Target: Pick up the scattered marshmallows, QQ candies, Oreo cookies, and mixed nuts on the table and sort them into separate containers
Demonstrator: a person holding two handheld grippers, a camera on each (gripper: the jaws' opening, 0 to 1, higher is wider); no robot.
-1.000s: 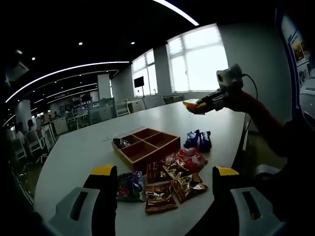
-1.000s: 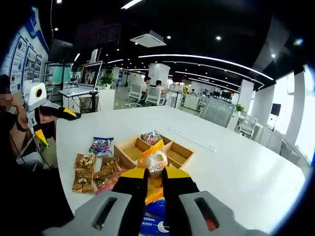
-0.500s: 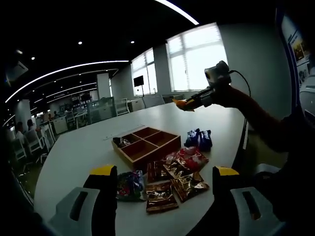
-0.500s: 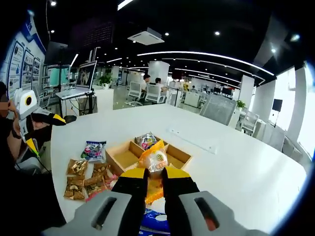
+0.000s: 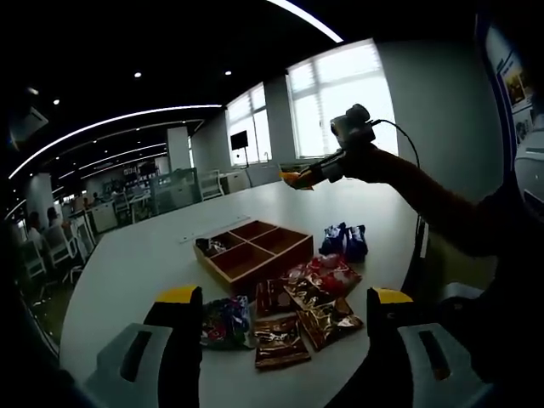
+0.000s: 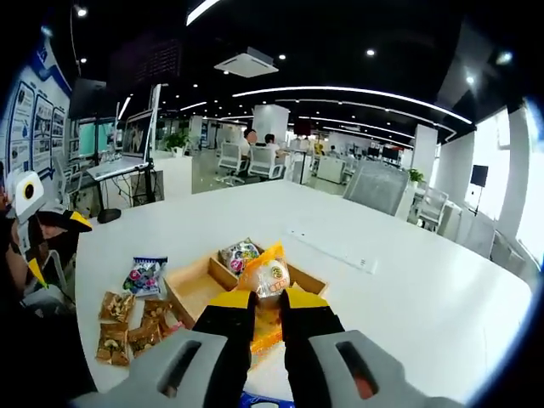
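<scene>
I am holding my left claw (image 5: 276, 327) wide and empty, low over the near edge of the table (image 5: 136, 255). Just ahead of it, running left to right, are a colourful packet (image 5: 223, 321), 4 brown and red packets (image 5: 299, 310), and 2 blue packets (image 5: 343, 242) nearer the right edge. The wooden tray (image 5: 251, 251) sits beyond them, toward the table's middle, with 1 packet in its far-left cell.

My right claw (image 6: 268, 308) is pinching an orange packet (image 6: 267, 276) above the tray (image 6: 191, 289), jaws nearly closed on its lower part. Only the foil is pinched, so it could slide out or swing as I lower it. The colourful packet (image 6: 238, 255) already fills 1 cell; if I am releasing too high, mine could bounce into that cell or over the rim. I cannot tell which cell lies directly under it.
</scene>
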